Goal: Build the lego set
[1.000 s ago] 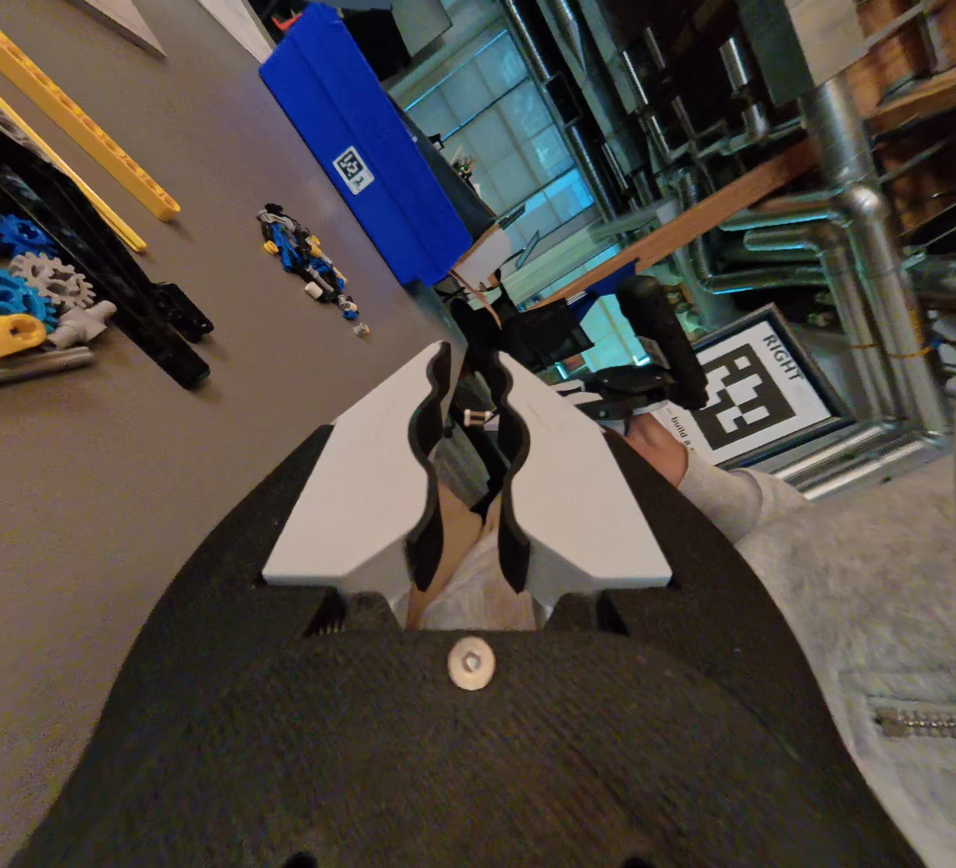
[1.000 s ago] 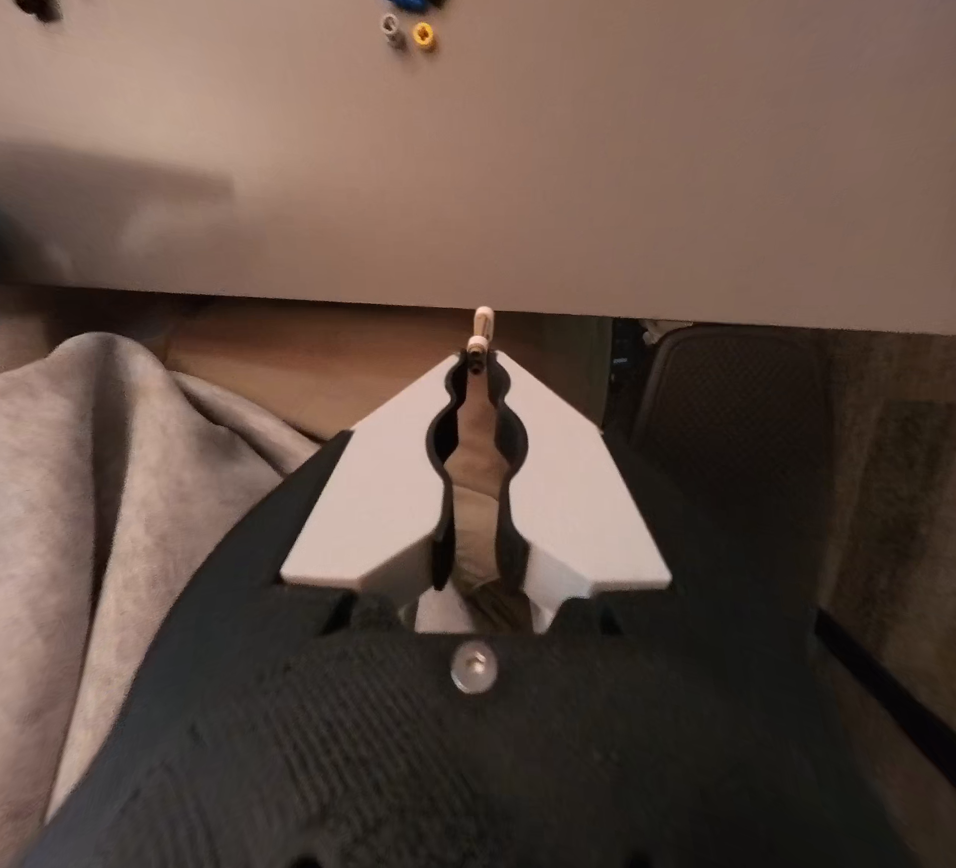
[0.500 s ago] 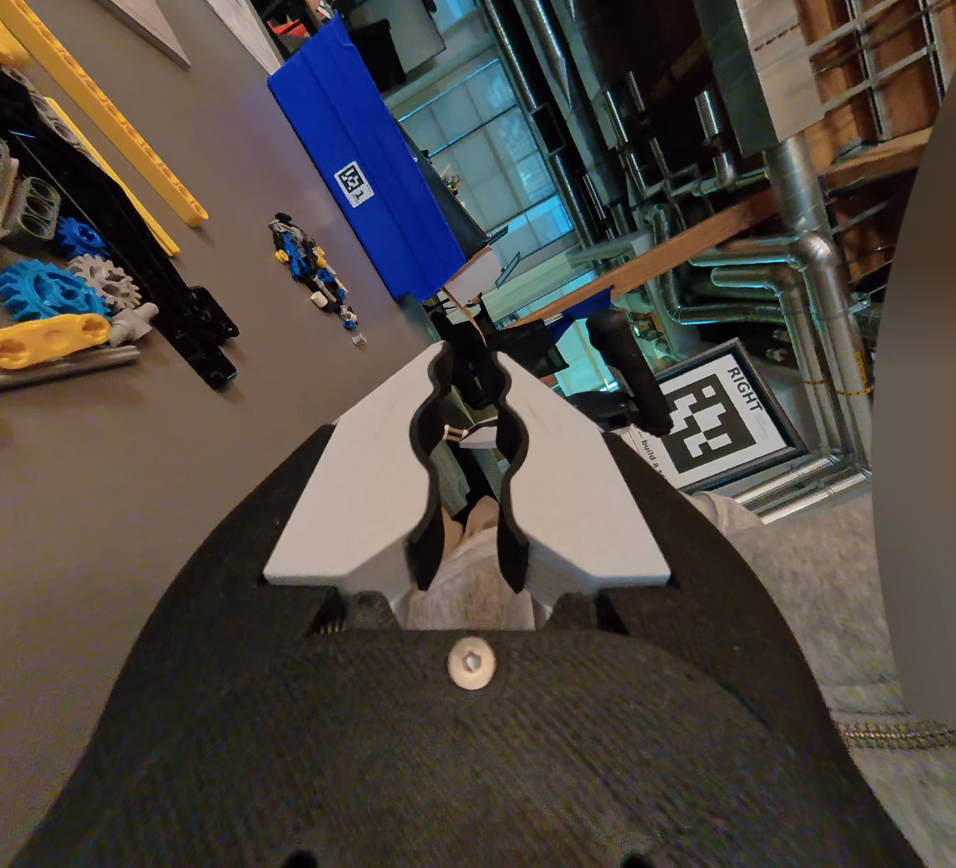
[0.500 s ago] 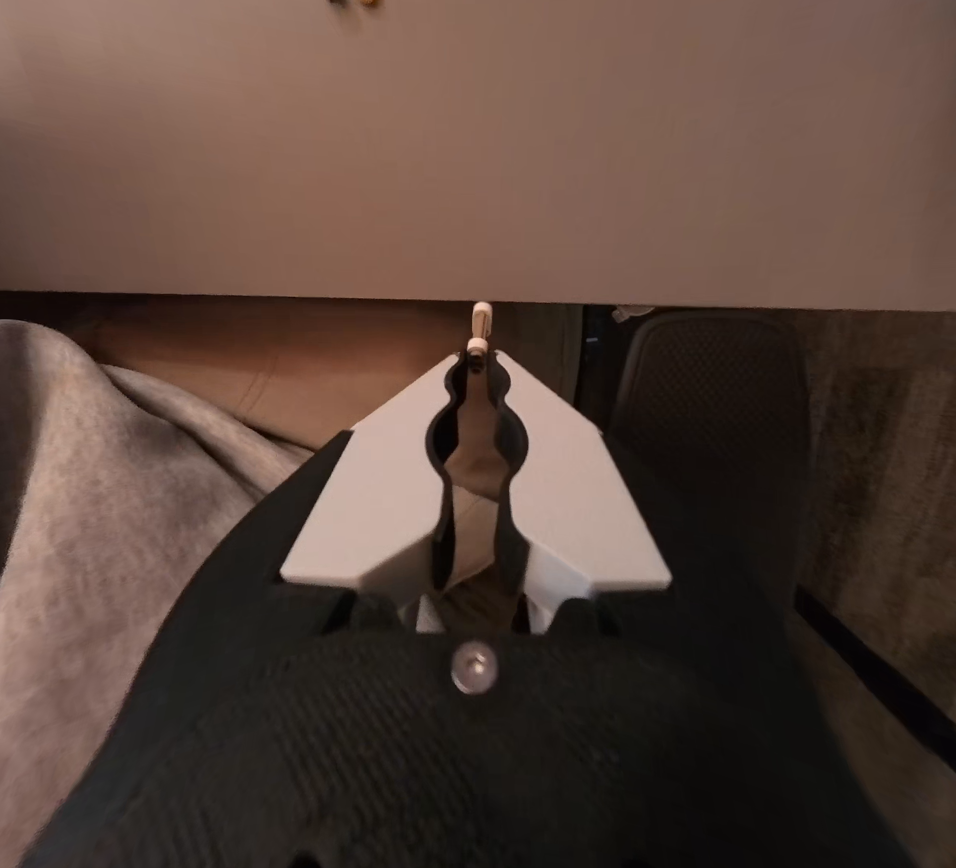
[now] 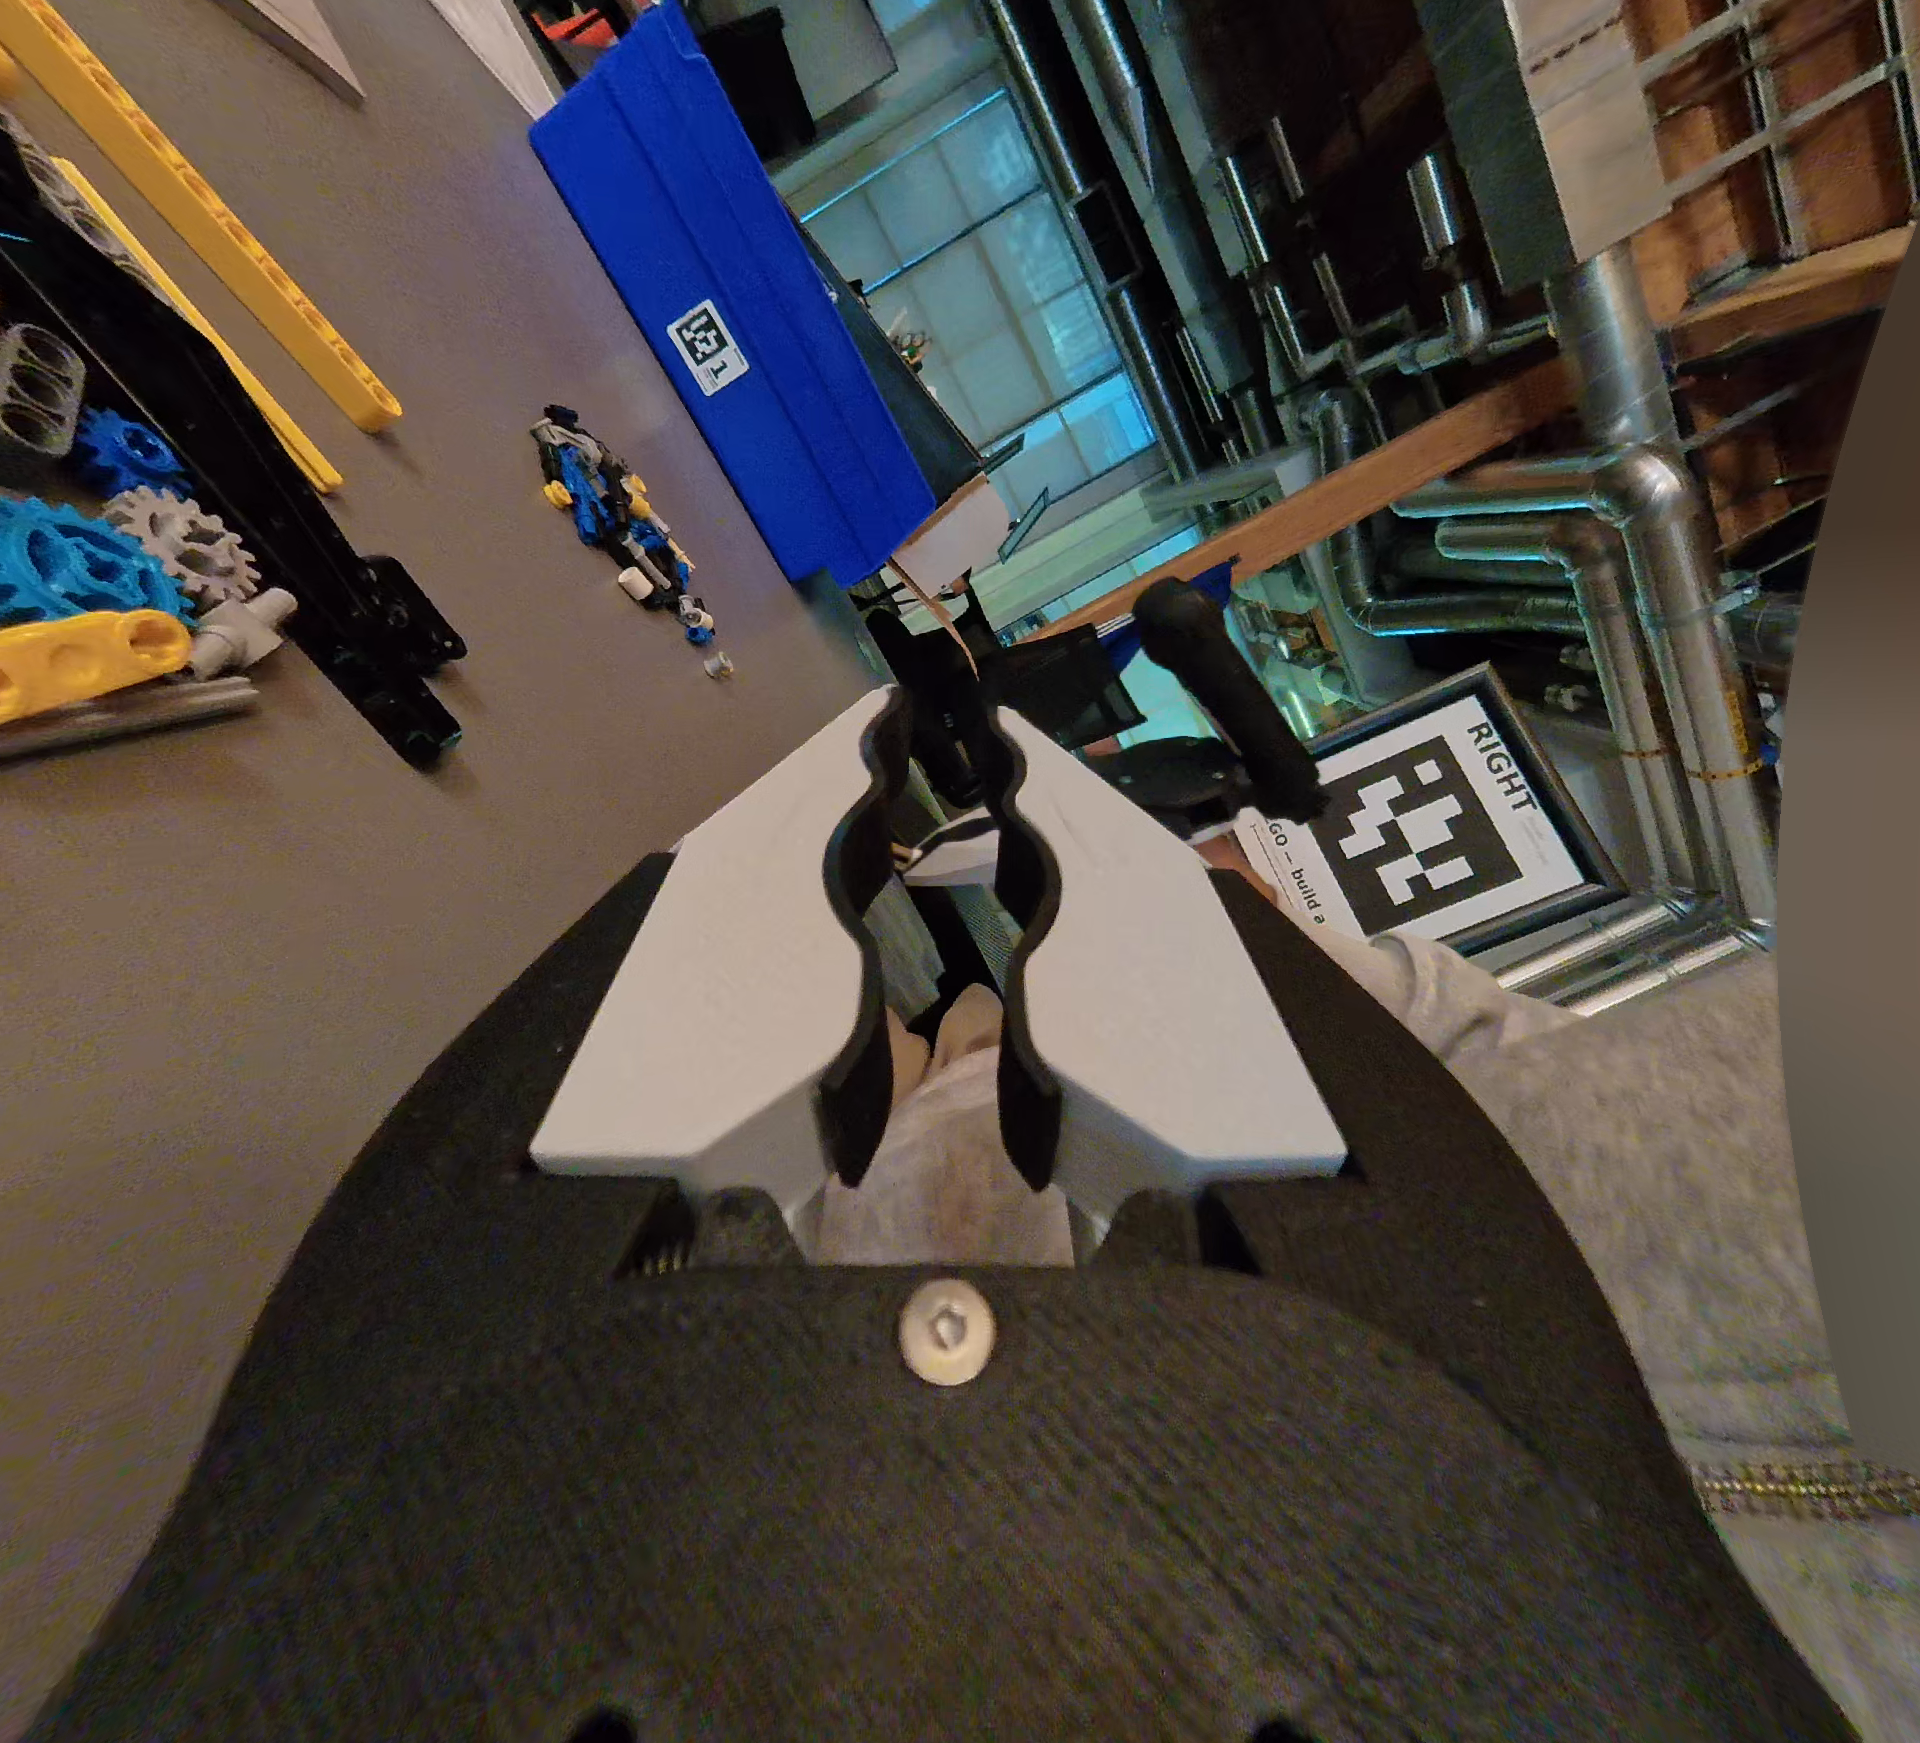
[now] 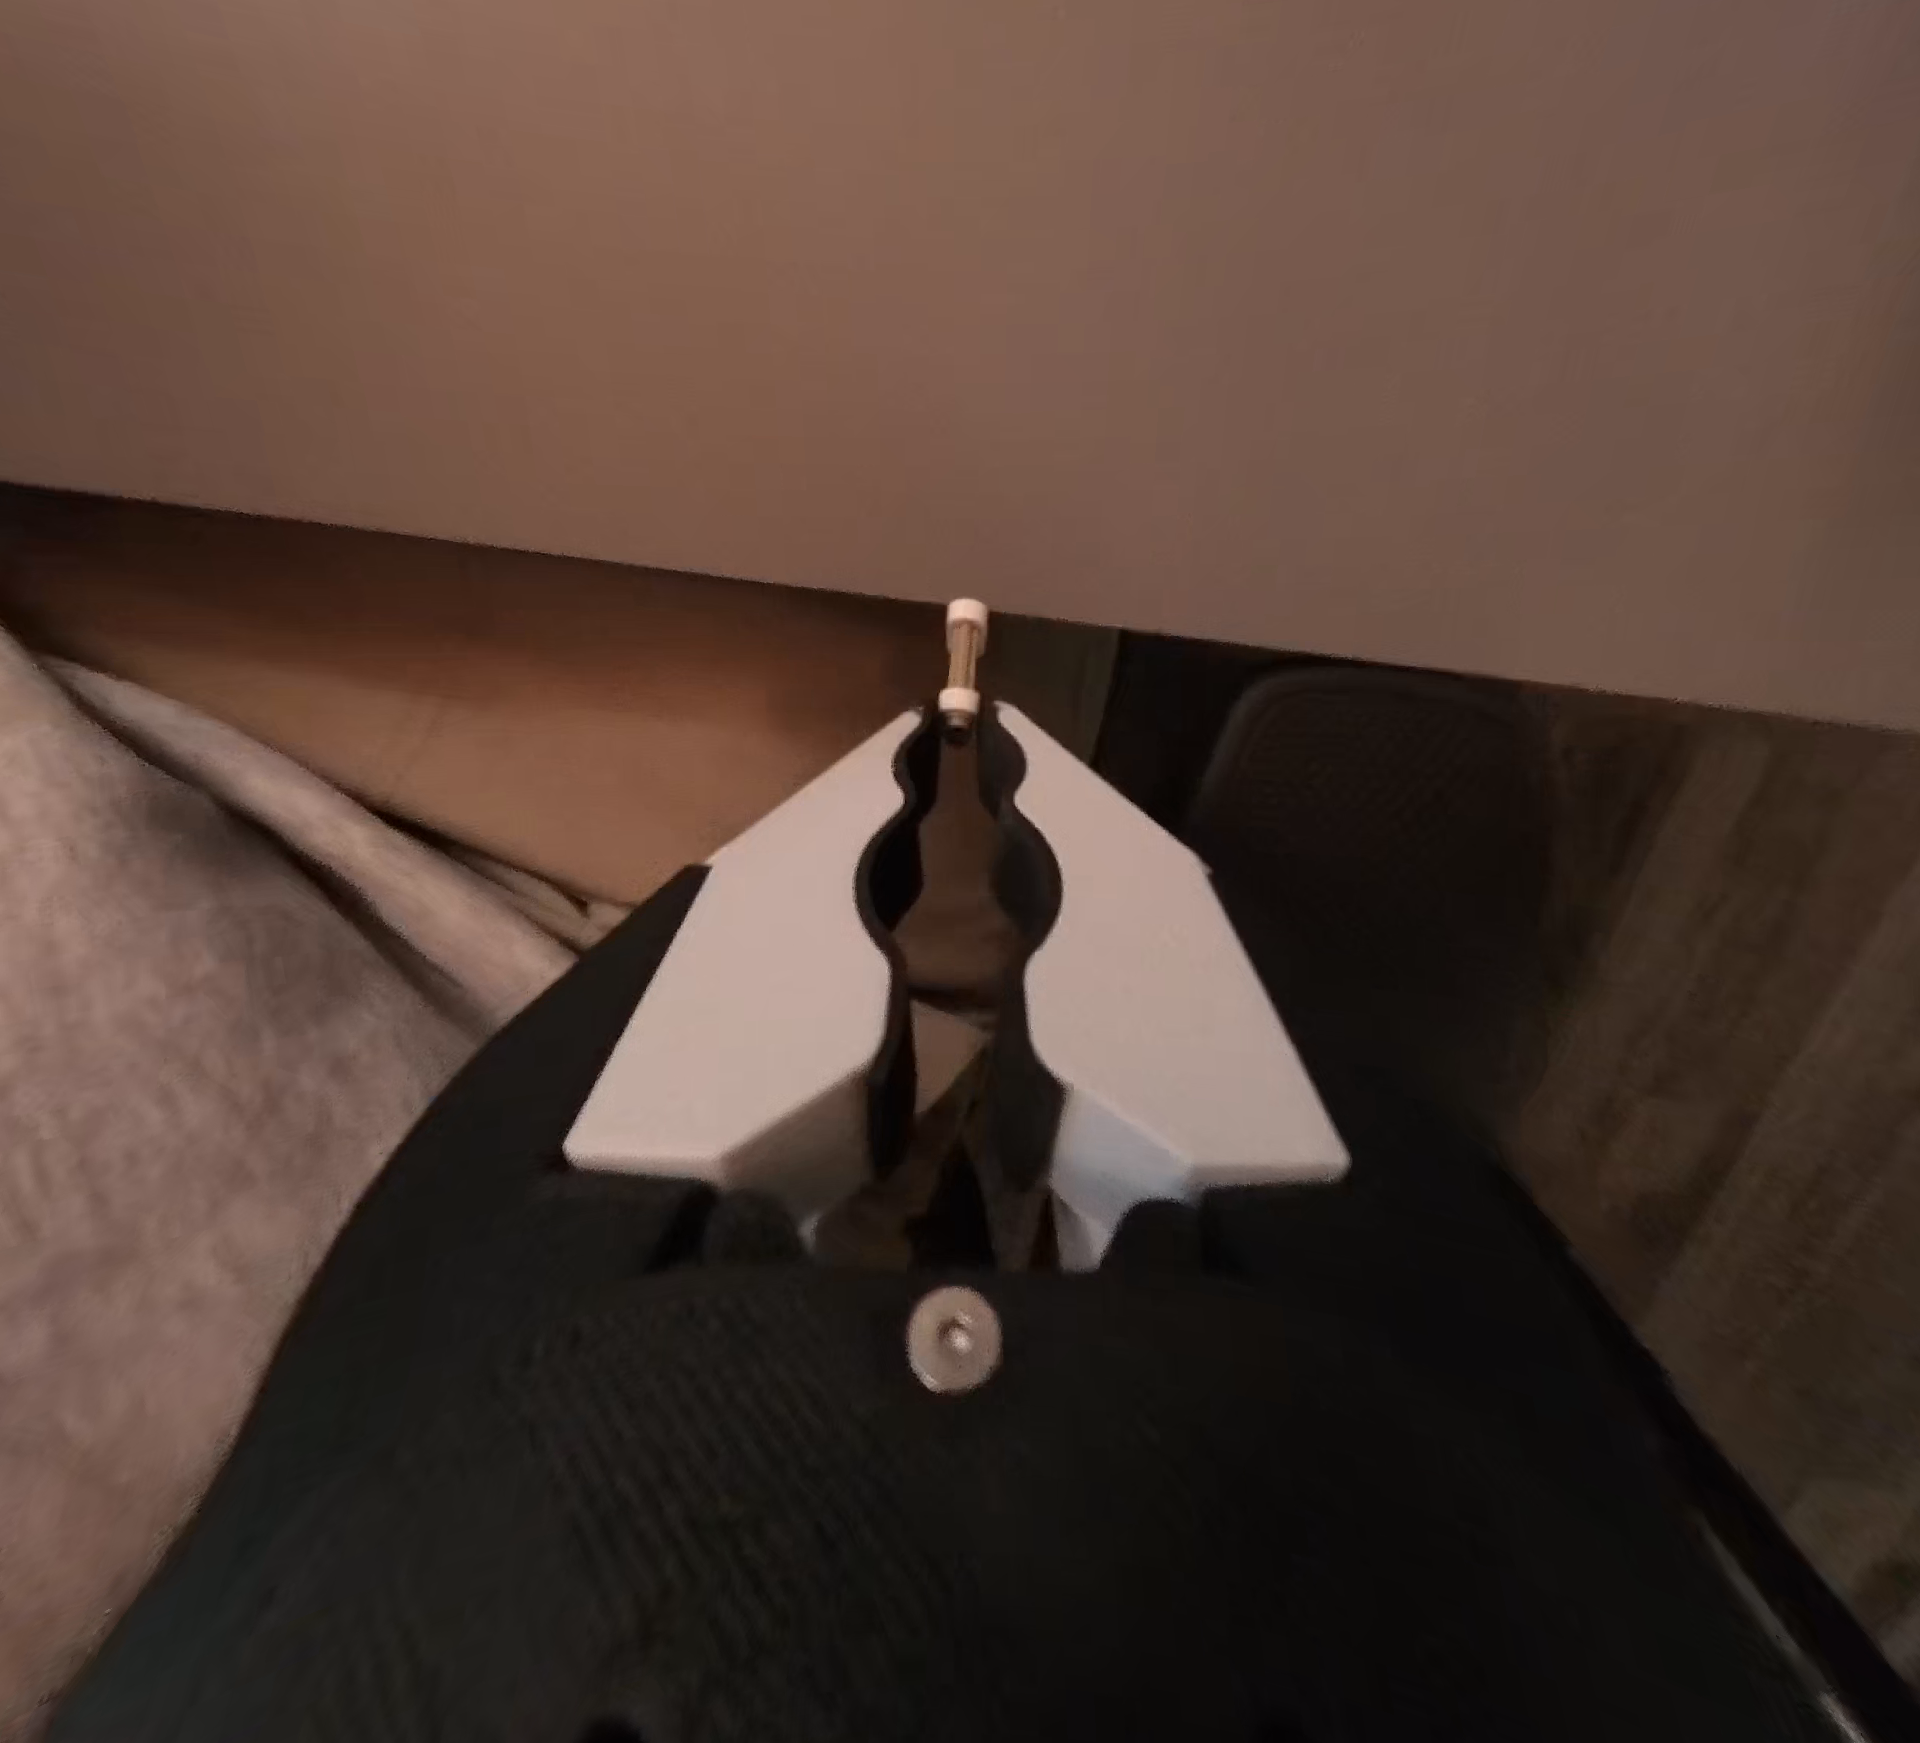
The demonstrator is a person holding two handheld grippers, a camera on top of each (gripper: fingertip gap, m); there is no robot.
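The right hand-held gripper (image 6: 958, 714) is closed on a small pin (image 6: 962, 663), pinching its near end so the rest sticks out past the fingertips, just off the near edge of the bench (image 6: 935, 187). The pin looks light, stiff and smooth; held by so little, it could likely twist or slip, so a grip nearer its middle seems safer. The left hand-held gripper (image 5: 951, 737) stands open and empty, beside that bench edge. Farther from the edge lie loose small pieces (image 5: 623, 530) and a blue bin (image 5: 727, 322).
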